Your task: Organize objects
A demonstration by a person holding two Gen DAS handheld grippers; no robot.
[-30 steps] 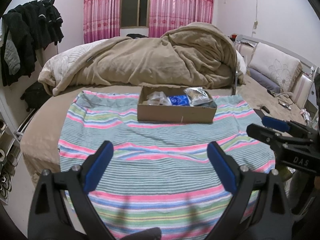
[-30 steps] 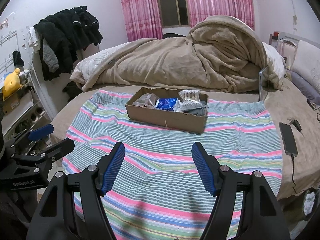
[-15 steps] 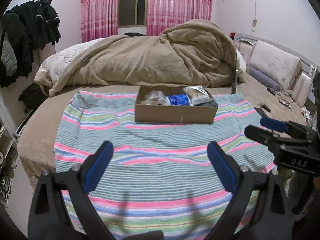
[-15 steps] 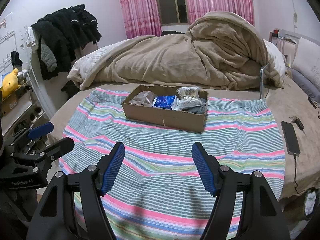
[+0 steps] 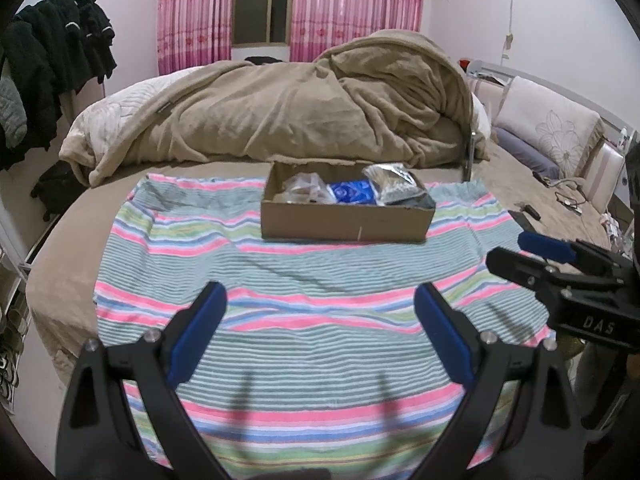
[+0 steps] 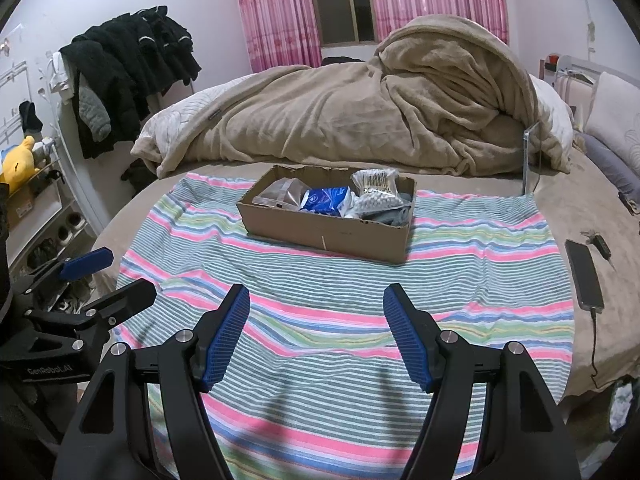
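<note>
A shallow cardboard box (image 5: pixel 346 220) (image 6: pixel 328 228) sits on a striped towel (image 5: pixel 304 292) (image 6: pixel 344 292) spread over the bed. Inside lie a clear plastic bag (image 5: pixel 304 190) (image 6: pixel 280 196), a blue packet (image 5: pixel 352 192) (image 6: pixel 326 200) and a silvery pack of cotton swabs (image 5: pixel 394 184) (image 6: pixel 376 188). My left gripper (image 5: pixel 320 304) hovers open over the towel's near part, well short of the box, nothing between its blue pads. My right gripper (image 6: pixel 316 304) is likewise open and empty above the towel. Each gripper shows at the side of the other's view.
A heap of beige blanket (image 5: pixel 304 108) lies behind the box. A phone (image 6: pixel 584 276) on a cable and small items rest on the bed to the right. Dark clothes (image 6: pixel 132 68) hang at the left wall; pillows (image 5: pixel 552 132) at the right.
The left view has drifted slightly, the box sitting a little lower and closer. Both grippers stay open and empty; the right one holds still.
</note>
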